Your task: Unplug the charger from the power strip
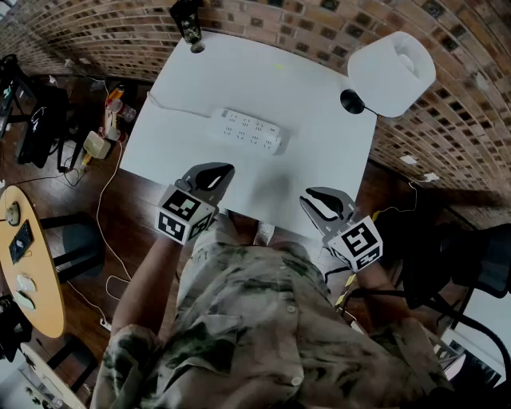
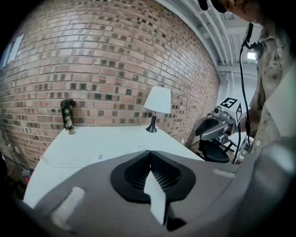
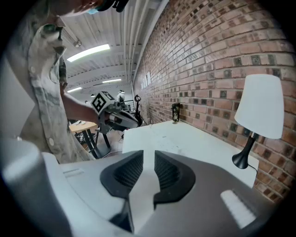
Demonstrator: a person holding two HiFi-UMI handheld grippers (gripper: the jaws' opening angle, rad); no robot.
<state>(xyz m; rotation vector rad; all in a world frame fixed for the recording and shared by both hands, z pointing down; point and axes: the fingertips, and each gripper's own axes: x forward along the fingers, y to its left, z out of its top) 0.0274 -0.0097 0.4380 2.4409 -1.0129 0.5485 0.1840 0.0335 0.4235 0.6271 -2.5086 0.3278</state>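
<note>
A white power strip (image 1: 247, 132) lies flat near the middle of a white table (image 1: 319, 168), its long side running roughly left to right in the head view. Whether anything is plugged into its sockets is too small to tell. A thin white cord (image 1: 172, 108) leaves the strip's left end and runs to the table's left edge.

Both tools hover on the person's side of the strip, well apart from it and over the table's near edge. The left gripper (image 1: 217, 170) sits nearer the strip's left end; in its own view its jaws (image 2: 149, 152) are pressed together at the tips with nothing held. The right gripper (image 1: 315, 198) sits off the strip's right end, and its jaws (image 3: 149, 155) stand a narrow slot apart (only bare tabletop shows through).

Beyond the strip's right end stands a white-shaded lamp (image 1: 391, 72). Far beyond its left end, against the brick wall, stands a dark can (image 1: 186, 20).
</note>
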